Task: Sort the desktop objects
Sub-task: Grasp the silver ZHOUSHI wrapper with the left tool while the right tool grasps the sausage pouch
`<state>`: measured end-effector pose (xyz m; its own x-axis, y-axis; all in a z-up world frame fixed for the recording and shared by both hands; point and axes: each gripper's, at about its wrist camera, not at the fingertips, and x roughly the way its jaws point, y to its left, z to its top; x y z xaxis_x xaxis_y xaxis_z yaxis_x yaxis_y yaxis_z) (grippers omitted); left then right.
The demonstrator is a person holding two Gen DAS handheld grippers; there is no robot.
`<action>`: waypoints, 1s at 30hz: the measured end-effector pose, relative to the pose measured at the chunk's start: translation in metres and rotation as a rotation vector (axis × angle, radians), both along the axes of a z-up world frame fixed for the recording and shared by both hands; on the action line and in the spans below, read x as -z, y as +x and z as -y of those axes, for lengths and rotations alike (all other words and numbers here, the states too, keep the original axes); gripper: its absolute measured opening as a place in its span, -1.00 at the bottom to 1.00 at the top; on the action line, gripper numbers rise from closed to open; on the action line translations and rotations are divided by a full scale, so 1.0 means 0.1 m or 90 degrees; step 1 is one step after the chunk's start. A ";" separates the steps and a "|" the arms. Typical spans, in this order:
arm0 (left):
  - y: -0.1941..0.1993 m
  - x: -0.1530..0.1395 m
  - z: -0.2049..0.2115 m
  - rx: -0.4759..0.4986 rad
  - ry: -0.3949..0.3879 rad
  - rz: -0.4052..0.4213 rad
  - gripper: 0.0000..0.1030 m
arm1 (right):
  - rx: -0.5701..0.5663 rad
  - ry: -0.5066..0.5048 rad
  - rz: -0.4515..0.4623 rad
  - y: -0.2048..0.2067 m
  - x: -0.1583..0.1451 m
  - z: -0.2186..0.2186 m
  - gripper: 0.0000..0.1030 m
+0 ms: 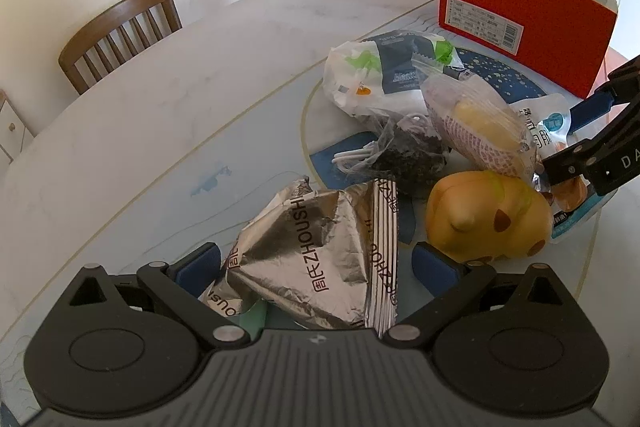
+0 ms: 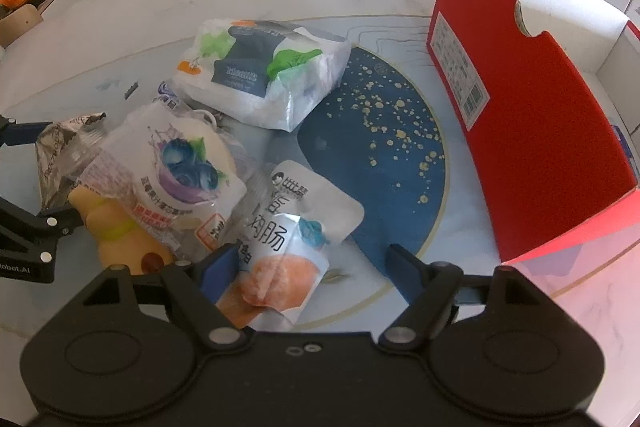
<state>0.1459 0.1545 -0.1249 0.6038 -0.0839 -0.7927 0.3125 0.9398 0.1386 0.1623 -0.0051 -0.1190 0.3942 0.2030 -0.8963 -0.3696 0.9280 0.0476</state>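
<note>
A crumpled silver foil packet (image 1: 316, 255) lies between the fingers of my left gripper (image 1: 316, 267), which is open; the right pad stands clear of the foil. My right gripper (image 2: 312, 267) is open over a white sausage packet (image 2: 288, 235) with an orange picture. Its left finger lies against the packet's edge and its right finger is well apart from it. Between the two grippers sits a yellow soft toy (image 1: 484, 215), and behind that a blueberry bread packet (image 2: 180, 179). Farther back lies a white tissue pack (image 2: 256, 67) with green and navy print.
A tall red box (image 2: 532, 131) stands open at the right of the round table (image 1: 140, 131). A clear bag of dark stuff (image 1: 404, 155) lies beside white hooks. A wooden chair (image 1: 116, 35) stands at the far side. The blue disc (image 2: 380, 147) beside the pile is bare.
</note>
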 end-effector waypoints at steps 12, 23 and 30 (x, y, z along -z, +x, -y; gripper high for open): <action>0.00 -0.01 0.01 -0.010 0.007 -0.004 0.76 | -0.002 0.008 0.003 0.03 -0.04 0.01 0.12; -0.03 -0.10 0.02 -0.026 -0.006 0.002 0.60 | 0.012 0.025 0.004 0.03 -0.10 0.11 -0.21; -0.05 -0.17 0.02 -0.038 -0.010 0.010 0.36 | 0.025 0.030 0.016 0.00 -0.16 0.22 -0.24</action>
<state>0.1404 0.1524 -0.1080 0.6203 -0.0600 -0.7821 0.2539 0.9587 0.1279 0.1627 -0.0268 -0.1030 0.4254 0.2291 -0.8755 -0.3351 0.9385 0.0828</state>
